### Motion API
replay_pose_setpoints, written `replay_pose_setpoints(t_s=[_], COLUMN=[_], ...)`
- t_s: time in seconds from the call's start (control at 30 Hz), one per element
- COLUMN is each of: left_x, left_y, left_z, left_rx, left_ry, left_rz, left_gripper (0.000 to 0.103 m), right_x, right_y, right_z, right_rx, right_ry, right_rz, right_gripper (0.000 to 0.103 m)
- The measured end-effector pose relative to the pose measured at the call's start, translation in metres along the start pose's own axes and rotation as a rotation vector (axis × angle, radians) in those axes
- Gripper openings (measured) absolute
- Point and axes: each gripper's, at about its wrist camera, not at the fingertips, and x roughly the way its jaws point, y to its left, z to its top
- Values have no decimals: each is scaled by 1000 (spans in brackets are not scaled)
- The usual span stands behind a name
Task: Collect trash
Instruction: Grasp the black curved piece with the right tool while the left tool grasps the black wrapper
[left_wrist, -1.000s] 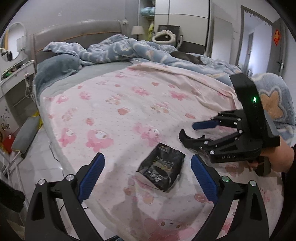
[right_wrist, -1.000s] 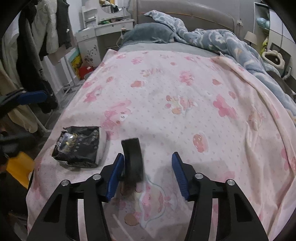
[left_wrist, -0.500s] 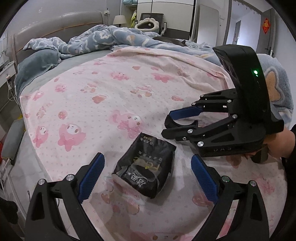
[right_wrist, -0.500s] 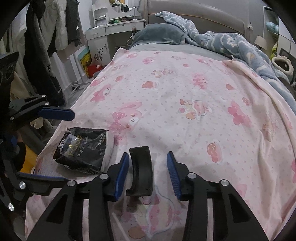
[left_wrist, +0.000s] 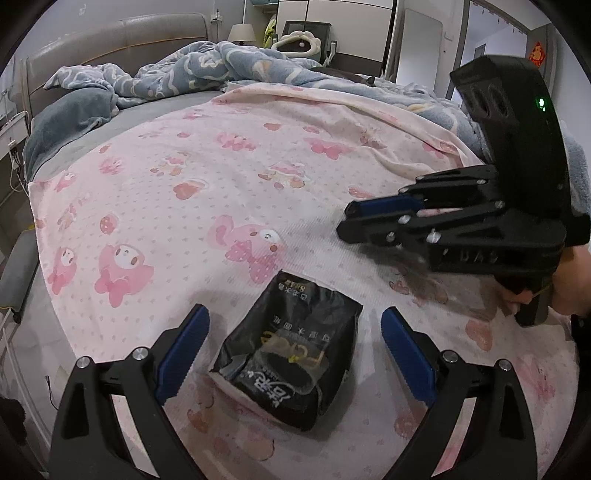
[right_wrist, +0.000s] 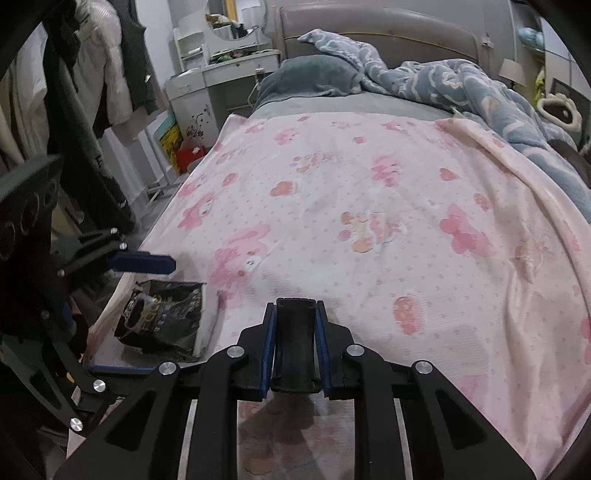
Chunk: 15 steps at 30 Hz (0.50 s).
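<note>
Currently the right gripper (right_wrist: 295, 334) is clamped on a curved black piece (right_wrist: 295, 332), jaws just closed. The black wrapper (left_wrist: 291, 354) lies uncollected on the pink sheet (left_wrist: 229, 177), between the spread left gripper (left_wrist: 295, 350) fingers.

Packet's (left_wrist: 291, 354) print too small to read

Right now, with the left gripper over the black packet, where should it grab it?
Judging from the frames: across the middle of the black packet, one pad on each long side, coming down from above. It lies flat on the pink sheet, long axis running away from the left gripper, whose open jaws already straddle it, so closing should pinch its soft bulge.
</note>
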Motion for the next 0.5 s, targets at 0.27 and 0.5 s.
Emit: replay_pose_setpoints(t_s=[0.27, 0.5], left_x=[10, 4], left_y=[-1, -8], left_z=[0, -4], left_rx=[-30, -43], left_ry=[27, 27], left_rz=[-10, -8], left_gripper=[83, 65], right_x=[-14, -23], right_y=[-10, -2], right_z=[3, 4], right_rx=[57, 68], right_ry=[4, 2], right_rz=[-19, -32], right_gripper=[20, 20])
